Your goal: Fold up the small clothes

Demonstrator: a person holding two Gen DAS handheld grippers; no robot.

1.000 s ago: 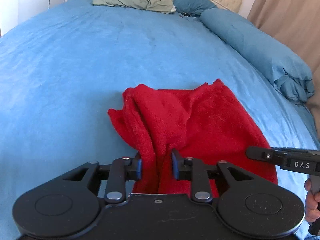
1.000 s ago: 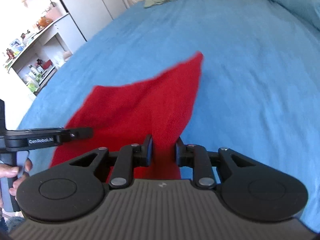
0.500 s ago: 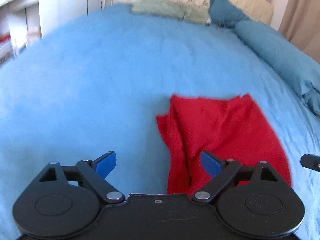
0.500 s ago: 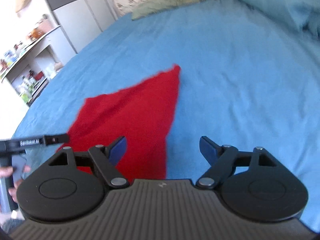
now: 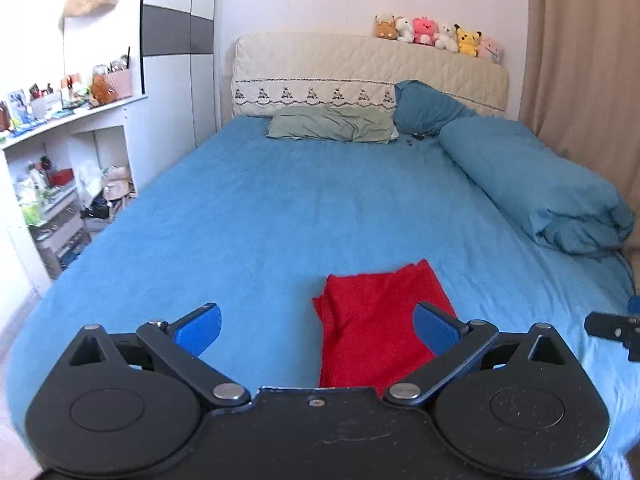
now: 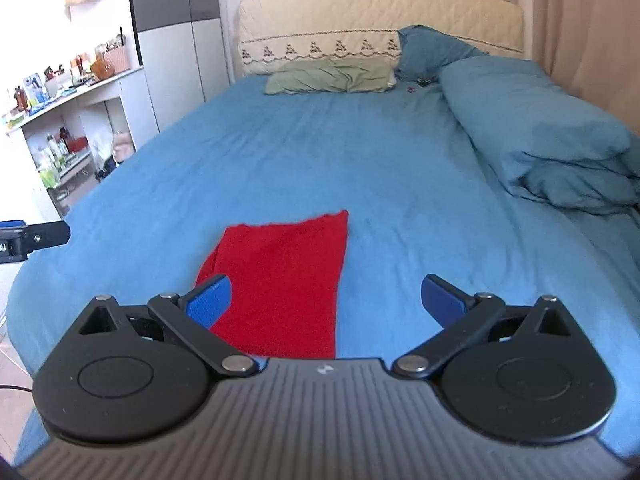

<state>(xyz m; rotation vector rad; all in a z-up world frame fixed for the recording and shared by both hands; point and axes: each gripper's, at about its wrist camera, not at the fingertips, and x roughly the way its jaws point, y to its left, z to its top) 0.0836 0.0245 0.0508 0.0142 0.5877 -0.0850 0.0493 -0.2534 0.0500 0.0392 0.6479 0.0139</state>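
Note:
A small red cloth lies folded on the blue bed near its front edge; its left side is bunched. It also shows in the right wrist view. My left gripper is open and empty, held above and behind the cloth. My right gripper is open and empty, also above and behind the cloth. The tip of the right gripper shows at the right edge of the left wrist view. The tip of the left gripper shows at the left edge of the right wrist view.
A rolled blue duvet lies along the bed's right side. A green pillow and a blue pillow lie at the headboard, with plush toys on top. Cluttered white shelves stand at the left.
Both grippers were shut on the red cloth a second ago. They opened, let it drop onto the bed, and pulled back and up.

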